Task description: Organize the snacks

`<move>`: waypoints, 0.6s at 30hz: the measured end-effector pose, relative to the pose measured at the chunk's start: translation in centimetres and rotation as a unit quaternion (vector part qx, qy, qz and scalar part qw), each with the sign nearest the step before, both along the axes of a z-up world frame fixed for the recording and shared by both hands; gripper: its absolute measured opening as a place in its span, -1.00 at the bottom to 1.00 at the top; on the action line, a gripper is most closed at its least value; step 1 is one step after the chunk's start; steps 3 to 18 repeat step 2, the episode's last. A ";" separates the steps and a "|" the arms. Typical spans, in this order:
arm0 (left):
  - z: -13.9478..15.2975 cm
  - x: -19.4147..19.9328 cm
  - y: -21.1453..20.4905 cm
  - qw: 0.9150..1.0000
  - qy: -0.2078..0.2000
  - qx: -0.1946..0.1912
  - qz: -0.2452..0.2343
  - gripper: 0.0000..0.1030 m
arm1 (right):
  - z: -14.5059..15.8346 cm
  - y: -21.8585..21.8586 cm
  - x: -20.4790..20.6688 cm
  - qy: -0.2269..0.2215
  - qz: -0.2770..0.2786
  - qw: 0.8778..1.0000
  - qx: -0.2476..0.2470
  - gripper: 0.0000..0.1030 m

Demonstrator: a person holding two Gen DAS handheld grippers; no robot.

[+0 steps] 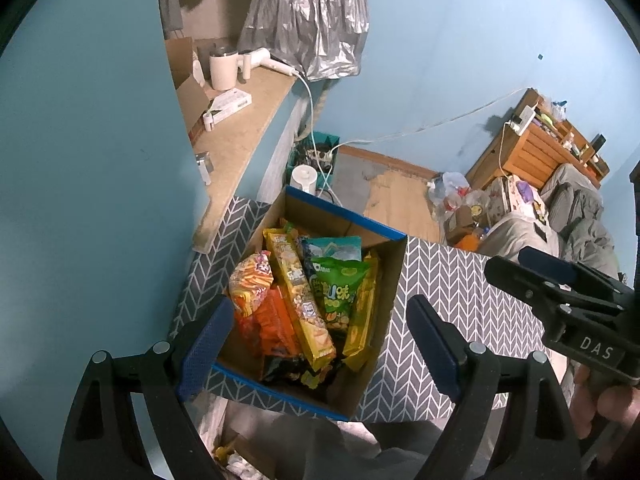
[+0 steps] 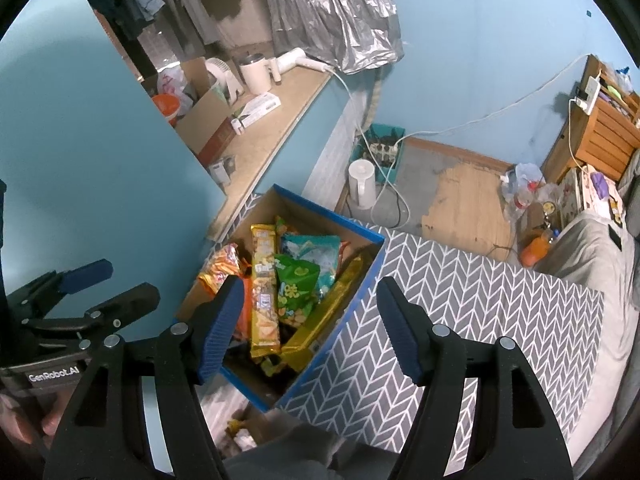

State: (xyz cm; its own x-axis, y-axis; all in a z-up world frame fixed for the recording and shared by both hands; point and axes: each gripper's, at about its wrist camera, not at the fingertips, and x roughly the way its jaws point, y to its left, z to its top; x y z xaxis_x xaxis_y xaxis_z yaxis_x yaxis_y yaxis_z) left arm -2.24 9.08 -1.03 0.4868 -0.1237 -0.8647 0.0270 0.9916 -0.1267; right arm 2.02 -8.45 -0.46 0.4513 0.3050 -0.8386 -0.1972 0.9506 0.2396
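Snacks (image 1: 312, 300) lie heaped in a blue-rimmed cardboard box (image 1: 384, 236) at the left edge of the herringbone-patterned table (image 1: 460, 292), whose right side is bare. Both claws hover above it: the left gripper (image 1: 320, 344) and the right gripper (image 2: 310, 328) each gape wide and hold nothing. To do this well, pick one top packet, likely the long yellow pack (image 2: 264, 292), pinch it across its narrow width, lift straight up, and keep the other claw clear.
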 end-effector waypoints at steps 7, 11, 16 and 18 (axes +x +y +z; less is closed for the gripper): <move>0.0 0.0 -0.1 1.000 0.000 0.001 -0.002 0.73 | 0.0 0.0 0.0 0.000 -0.001 1.000 0.000 0.35; 0.0 0.0 -0.1 1.000 0.000 0.001 -0.002 0.73 | 0.0 0.0 0.0 0.000 -0.001 1.000 0.000 0.35; 0.0 0.0 -0.1 1.000 0.000 0.001 -0.002 0.73 | 0.0 0.0 0.0 0.000 -0.001 1.000 0.000 0.35; 0.0 0.0 -0.1 1.000 0.000 0.001 -0.002 0.73 | 0.0 0.0 0.0 0.000 -0.001 1.000 0.000 0.35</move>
